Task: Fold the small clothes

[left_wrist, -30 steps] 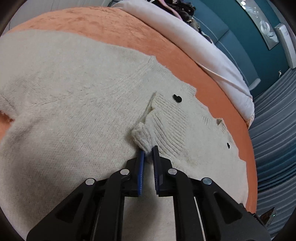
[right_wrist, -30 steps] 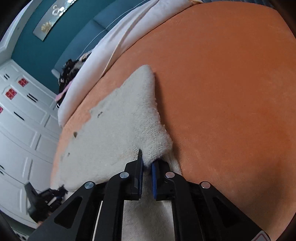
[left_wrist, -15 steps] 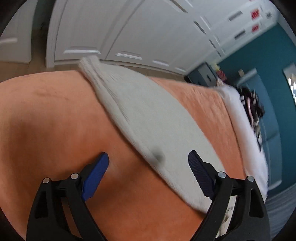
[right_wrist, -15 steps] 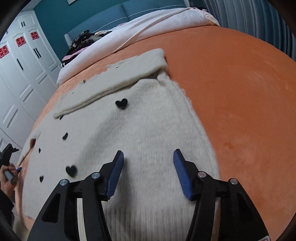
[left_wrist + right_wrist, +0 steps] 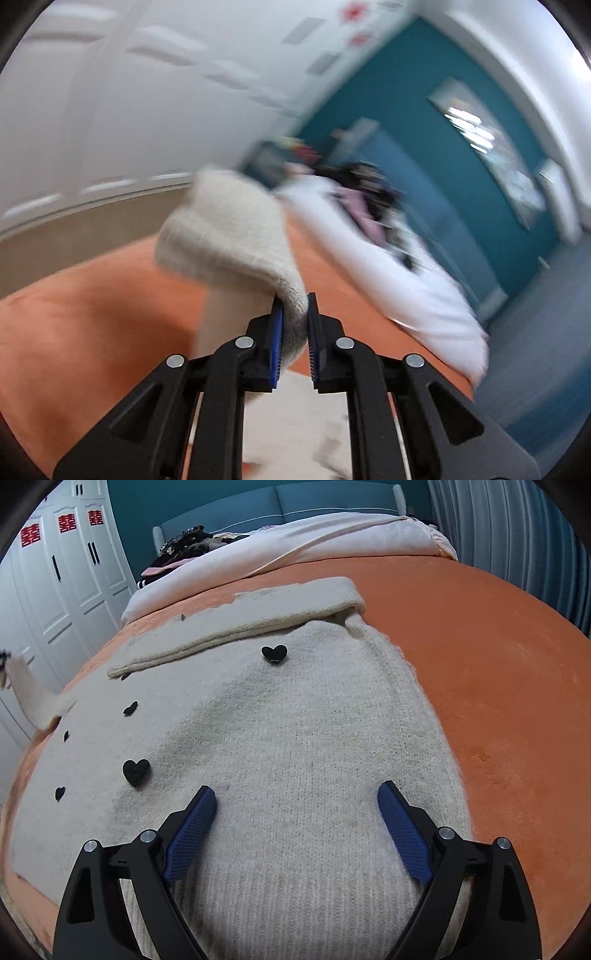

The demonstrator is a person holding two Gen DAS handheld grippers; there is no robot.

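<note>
Left fingers (image 5: 294, 325) clamp sweater (image 5: 295, 757) edge | right fingers (image 5: 295, 812) opening above sweater

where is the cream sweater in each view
Left wrist: a lifted fold of the cream sweater sits at centre, pinched in the shut left gripper, and more of it lies below.
Right wrist: it lies spread over the centre and lower frame, under the opening right gripper, nothing between its jaws.
Shared landmark: the orange bedcover.

Sweater sleeve (image 5: 236, 236) now in left tool (image 5: 294, 317)
</note>
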